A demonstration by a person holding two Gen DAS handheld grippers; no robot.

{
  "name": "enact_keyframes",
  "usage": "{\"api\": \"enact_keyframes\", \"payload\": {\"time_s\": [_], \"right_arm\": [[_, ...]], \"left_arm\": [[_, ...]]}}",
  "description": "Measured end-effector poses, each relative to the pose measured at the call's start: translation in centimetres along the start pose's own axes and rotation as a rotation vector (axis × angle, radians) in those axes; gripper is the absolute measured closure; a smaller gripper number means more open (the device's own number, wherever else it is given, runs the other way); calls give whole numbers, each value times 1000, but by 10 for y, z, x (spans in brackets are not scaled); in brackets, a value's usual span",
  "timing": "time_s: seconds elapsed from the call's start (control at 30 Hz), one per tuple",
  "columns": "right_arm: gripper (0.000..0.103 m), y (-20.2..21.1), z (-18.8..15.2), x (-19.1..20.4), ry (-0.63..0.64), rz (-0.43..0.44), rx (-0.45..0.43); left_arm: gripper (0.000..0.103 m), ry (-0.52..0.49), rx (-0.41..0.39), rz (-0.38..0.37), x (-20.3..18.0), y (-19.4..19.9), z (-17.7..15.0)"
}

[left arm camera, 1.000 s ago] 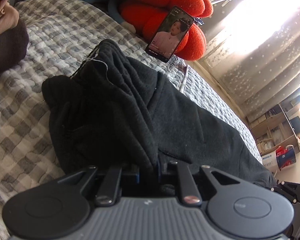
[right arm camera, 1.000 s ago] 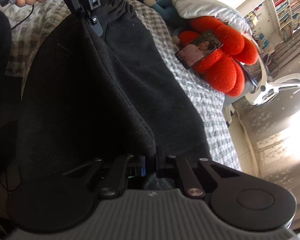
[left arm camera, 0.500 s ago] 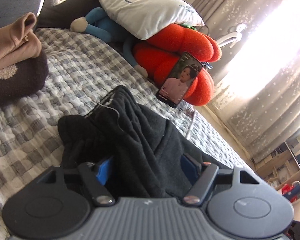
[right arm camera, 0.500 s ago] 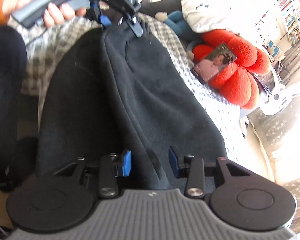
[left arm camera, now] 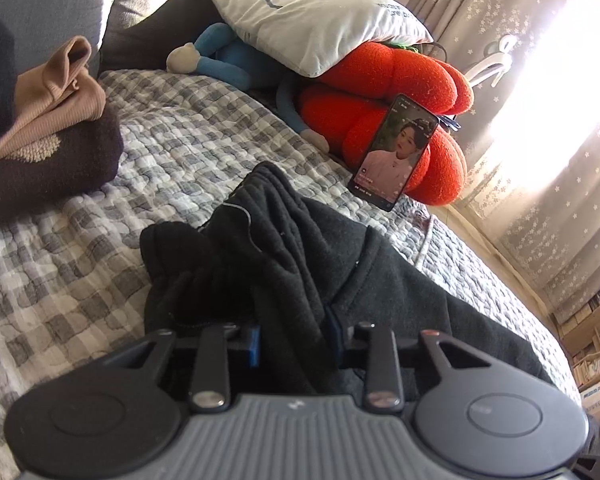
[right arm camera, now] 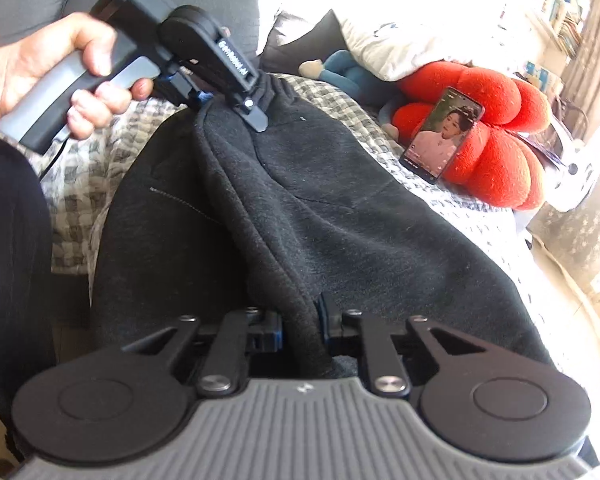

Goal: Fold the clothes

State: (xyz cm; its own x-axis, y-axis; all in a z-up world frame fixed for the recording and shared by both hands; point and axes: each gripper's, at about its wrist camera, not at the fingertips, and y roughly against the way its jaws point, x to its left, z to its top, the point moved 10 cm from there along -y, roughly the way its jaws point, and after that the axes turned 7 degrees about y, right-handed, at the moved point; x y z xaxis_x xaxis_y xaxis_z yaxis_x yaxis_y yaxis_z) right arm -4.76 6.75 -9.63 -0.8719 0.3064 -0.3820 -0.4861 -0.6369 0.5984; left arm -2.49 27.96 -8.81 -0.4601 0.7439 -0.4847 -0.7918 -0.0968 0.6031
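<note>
Dark grey sweatpants [left arm camera: 300, 256] lie lengthwise on a grey checked bedspread [left arm camera: 80, 264], also seen in the right wrist view [right arm camera: 320, 208]. My left gripper [left arm camera: 294, 340] is shut on a bunched fold of the pants near the waistband. My right gripper [right arm camera: 298, 324] is shut on a fold at the other end of the pants. In the right wrist view the left gripper [right arm camera: 236, 108] shows at the far end, held by a hand, its fingers pinching the waistband.
A phone [left arm camera: 394, 152] leans on an orange pumpkin cushion [left arm camera: 400, 92] at the bed's far side, under a white pillow [left arm camera: 312, 20]. A blue plush toy [left arm camera: 220, 60] lies beside it. Folded tan and dark clothes [left arm camera: 48, 128] sit at left. Curtains [left arm camera: 540, 140] hang at right.
Both grippers opened half a second ago and have closed again on the pants, each on a new fold. The left gripper has shifted back, showing more bedspread and pillow.
</note>
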Motion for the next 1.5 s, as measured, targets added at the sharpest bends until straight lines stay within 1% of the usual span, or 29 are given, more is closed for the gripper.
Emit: {"api": "enact_keyframes", "payload": {"time_s": [0.03, 0.1, 0.13, 0.23, 0.3, 0.4, 0.47, 0.57, 0.7, 0.8, 0.87, 0.97, 1.07, 1.1, 1.2, 1.27, 1.3, 1.33, 1.47, 1.5], "right_arm": [[90, 0, 0, -1, -16, 2, -7], [92, 3, 5, -4, -43, -21, -26], [92, 7, 10, -8, -50, -44, -43], [92, 23, 25, -21, -97, -89, -88], [92, 34, 35, -29, -130, -107, -114], [92, 49, 47, -27, -111, -123, -154], [92, 55, 53, -21, -79, -122, -166], [92, 52, 50, -5, -41, -79, -134], [92, 40, 39, 24, 34, -13, -68], [92, 33, 32, 38, 68, 24, -39], [92, 30, 29, 49, 81, 39, -22], [92, 24, 23, 57, 94, 46, 1], [92, 27, 25, 58, 106, 33, -9], [92, 28, 28, 56, 96, 30, -18], [92, 27, 34, 53, 68, 26, -26], [92, 22, 34, 56, 73, 24, -15], [92, 18, 34, 58, 77, 25, -5], [92, 14, 33, 61, 82, 29, 8], [91, 5, 28, 71, 137, 16, 45], [91, 5, 28, 71, 146, 14, 47]], "left_arm": [[85, -8, -5, 3, -1, 1, 0], [89, -12, -25, 10, -4, 2, 2], [90, -5, -32, 1, -5, 2, 4], [92, 16, -64, -49, -10, 9, 10], [92, 32, -90, -98, -12, 18, 14], [93, 47, -129, -164, -11, 35, 19], [93, 43, -136, -185, -8, 45, 19], [93, 22, -102, -161, 5, 49, 12], [93, 16, -13, -104, 26, 40, 2], [93, 29, 36, -66, 37, 32, -3], [92, 46, 51, -51, 43, 29, -4], [93, 48, 23, -52, 42, 31, -2], [93, 7, -48, -74, 33, 38, 6], [93, 1, -57, -77, 32, 36, 9], [93, 27, -40, -89, 36, 23, 14], [92, 45, -29, -89, 40, 15, 16], [89, 56, -25, -71, 45, 12, 16], [83, 70, -26, -61, 49, 10, 17], [71, 145, -70, -85, 58, 19, 25], [64, 157, -74, -83, 60, 20, 26]]}}
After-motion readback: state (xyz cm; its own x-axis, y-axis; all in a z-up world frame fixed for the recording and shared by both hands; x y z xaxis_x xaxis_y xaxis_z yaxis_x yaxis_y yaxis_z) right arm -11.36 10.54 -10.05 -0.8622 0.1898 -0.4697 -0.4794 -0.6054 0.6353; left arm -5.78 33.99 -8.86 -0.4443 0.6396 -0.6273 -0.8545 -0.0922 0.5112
